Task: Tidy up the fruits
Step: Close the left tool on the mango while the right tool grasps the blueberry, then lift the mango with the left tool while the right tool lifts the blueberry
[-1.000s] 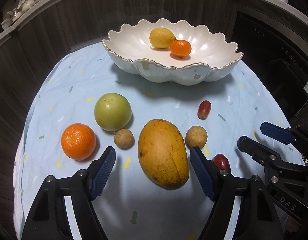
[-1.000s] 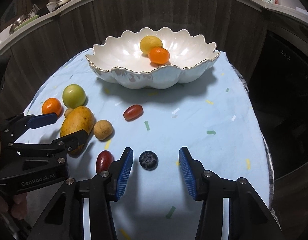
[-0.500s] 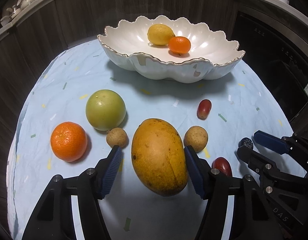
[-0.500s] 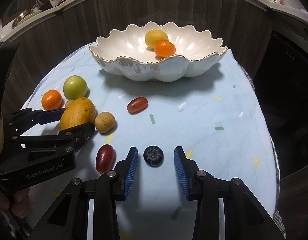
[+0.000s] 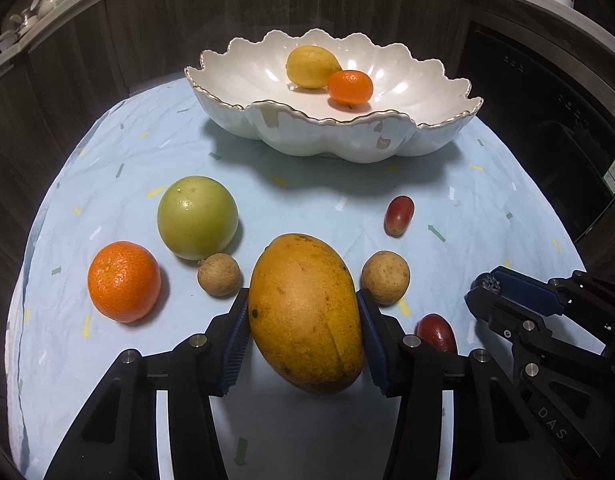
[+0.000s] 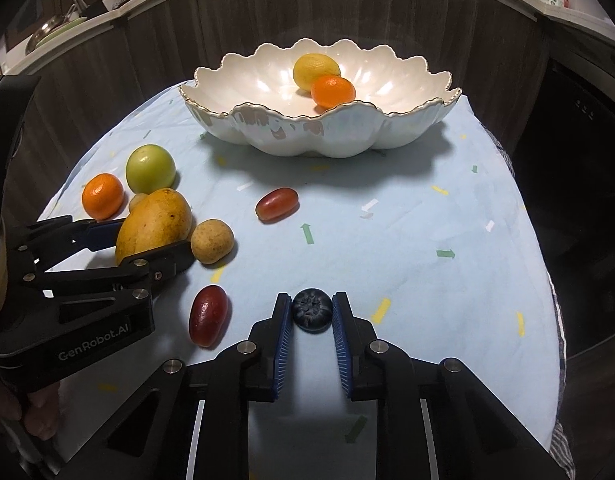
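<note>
A: What is being held by the left claw (image 5: 303, 312)?

B: The mango (image 5: 305, 312) is being gripped across its middle, with both blue pads being pressed against its sides. In the right wrist view the same mango (image 6: 153, 224) is being seen at nine o'clock, clamped between the black fingers.

A: And the right claw (image 6: 311, 312)?

B: It is being closed on the blueberry (image 6: 311, 310), which is being touched by a pad on each side. Whether the berry is being lifted off the table (image 6: 407, 216) cannot be told.

A: How are the other fruits being laid out?

B: In the left wrist view, the white scalloped bowl (image 5: 307, 136) is being shown at twelve o'clock on the pale blue cloth, with a lemon (image 5: 312, 67) and a small orange (image 5: 350, 87) lying touching inside it. A green apple (image 5: 197, 217) is being seen at ten o'clock of the mango, with a large orange (image 5: 124, 281) at nine o'clock, apart from the apple. One brown longan (image 5: 219, 274) is being pressed close under the apple, just beside the left pad; another longan (image 5: 385, 277) is sitting just beside the right pad.

A: And the red ones?

B: One red grape (image 5: 399, 215) is lying alone at one o'clock of the mango, between it and the bowl. A second red grape (image 5: 436, 332) is being partly hidden behind the claw's right finger at three o'clock.
</note>
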A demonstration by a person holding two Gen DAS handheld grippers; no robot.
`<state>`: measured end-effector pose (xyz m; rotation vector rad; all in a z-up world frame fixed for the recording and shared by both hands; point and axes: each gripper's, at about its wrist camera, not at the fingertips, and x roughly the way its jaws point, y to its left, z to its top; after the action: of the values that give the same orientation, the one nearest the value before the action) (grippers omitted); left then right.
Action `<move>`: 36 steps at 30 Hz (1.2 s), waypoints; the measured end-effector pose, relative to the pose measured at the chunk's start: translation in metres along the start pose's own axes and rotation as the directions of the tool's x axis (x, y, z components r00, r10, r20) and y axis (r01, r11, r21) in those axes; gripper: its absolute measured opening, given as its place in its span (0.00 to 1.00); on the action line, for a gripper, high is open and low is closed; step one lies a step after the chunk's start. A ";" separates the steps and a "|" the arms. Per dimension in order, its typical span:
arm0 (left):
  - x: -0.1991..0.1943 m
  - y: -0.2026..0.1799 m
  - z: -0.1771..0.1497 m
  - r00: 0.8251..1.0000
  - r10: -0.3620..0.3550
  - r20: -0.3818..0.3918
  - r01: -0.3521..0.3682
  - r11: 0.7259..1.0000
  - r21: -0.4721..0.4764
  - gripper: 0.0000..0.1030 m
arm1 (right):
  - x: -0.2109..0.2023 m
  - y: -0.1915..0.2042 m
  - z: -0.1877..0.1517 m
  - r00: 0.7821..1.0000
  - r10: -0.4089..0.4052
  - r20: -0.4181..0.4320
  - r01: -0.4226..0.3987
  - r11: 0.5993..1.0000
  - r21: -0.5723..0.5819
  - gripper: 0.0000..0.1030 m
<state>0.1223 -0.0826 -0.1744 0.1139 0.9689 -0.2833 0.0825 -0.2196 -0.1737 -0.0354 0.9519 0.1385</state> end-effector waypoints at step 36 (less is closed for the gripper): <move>-0.051 -0.003 0.017 0.996 0.030 0.085 -0.032 0.999 0.014 0.47 | -0.045 -0.002 0.020 0.993 -0.017 0.114 0.015 1.000 0.017 0.21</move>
<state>0.1081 -0.0796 -0.1230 0.1300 0.8798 -0.2652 0.0729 -0.2240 -0.1254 -0.0201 0.8384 0.1165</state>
